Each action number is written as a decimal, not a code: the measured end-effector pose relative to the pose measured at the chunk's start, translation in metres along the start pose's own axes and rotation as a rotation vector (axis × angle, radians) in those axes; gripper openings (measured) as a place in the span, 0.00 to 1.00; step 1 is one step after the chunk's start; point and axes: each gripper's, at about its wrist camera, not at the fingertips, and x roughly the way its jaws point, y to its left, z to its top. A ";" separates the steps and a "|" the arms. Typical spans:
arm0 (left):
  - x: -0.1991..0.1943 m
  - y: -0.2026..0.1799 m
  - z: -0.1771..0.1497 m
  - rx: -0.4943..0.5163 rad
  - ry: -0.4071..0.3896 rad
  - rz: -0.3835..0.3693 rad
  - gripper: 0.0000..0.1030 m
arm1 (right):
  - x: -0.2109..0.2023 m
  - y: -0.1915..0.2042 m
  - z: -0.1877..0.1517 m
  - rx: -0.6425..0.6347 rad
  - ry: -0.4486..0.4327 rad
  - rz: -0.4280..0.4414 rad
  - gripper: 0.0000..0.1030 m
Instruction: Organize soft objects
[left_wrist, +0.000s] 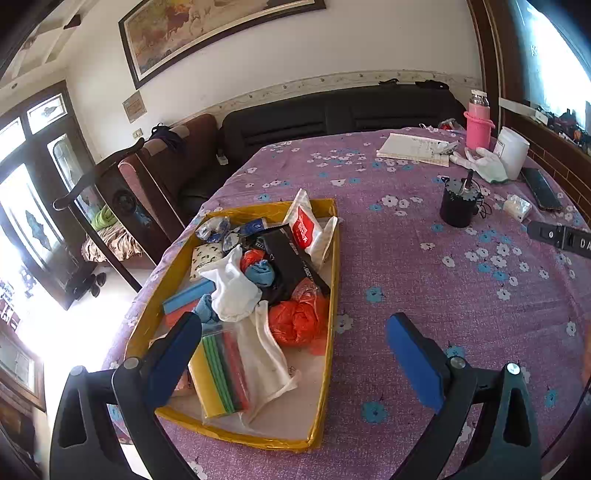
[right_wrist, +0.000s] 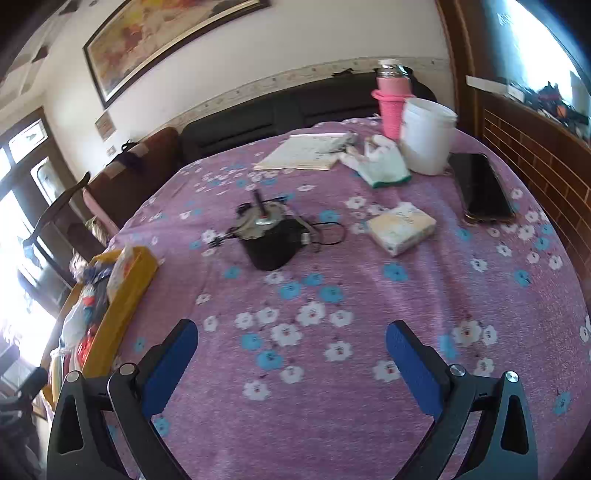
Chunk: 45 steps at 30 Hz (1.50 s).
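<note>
A yellow tray (left_wrist: 334, 258) lies on the purple flowered tablecloth, heaped with soft things: a white sock (left_wrist: 232, 284), an orange plastic bag (left_wrist: 299, 321), a blue cloth (left_wrist: 260, 275), a white-and-red pouch (left_wrist: 304, 221), a black packet (left_wrist: 291, 258) and a zip bag of coloured sponges (left_wrist: 225, 369). My left gripper (left_wrist: 293, 332) hovers open over the tray's near end, holding nothing. The right gripper (right_wrist: 291, 338) is open above bare tablecloth, with the tray (right_wrist: 125, 295) at its left. A white glove (right_wrist: 380, 162) and a tissue pack (right_wrist: 400, 227) lie farther back.
A black motor with cable (right_wrist: 271, 236) stands mid-table. At the back are a notebook (right_wrist: 306, 151), a white tub (right_wrist: 426, 136), a pink bottle (right_wrist: 391, 103) and a phone (right_wrist: 480, 188). A dark sofa (left_wrist: 332, 110) lies beyond the table; the floor drops off left.
</note>
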 end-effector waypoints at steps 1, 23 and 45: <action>0.001 -0.003 0.001 0.007 0.003 0.001 0.97 | 0.001 -0.006 0.002 0.012 0.001 -0.006 1.00; 0.047 -0.065 0.006 0.094 0.129 -0.146 0.97 | -0.009 -0.084 0.034 0.207 -0.086 -0.101 1.00; 0.075 -0.115 -0.016 0.074 0.262 -0.359 1.00 | 0.094 -0.096 0.078 0.272 0.079 -0.164 0.99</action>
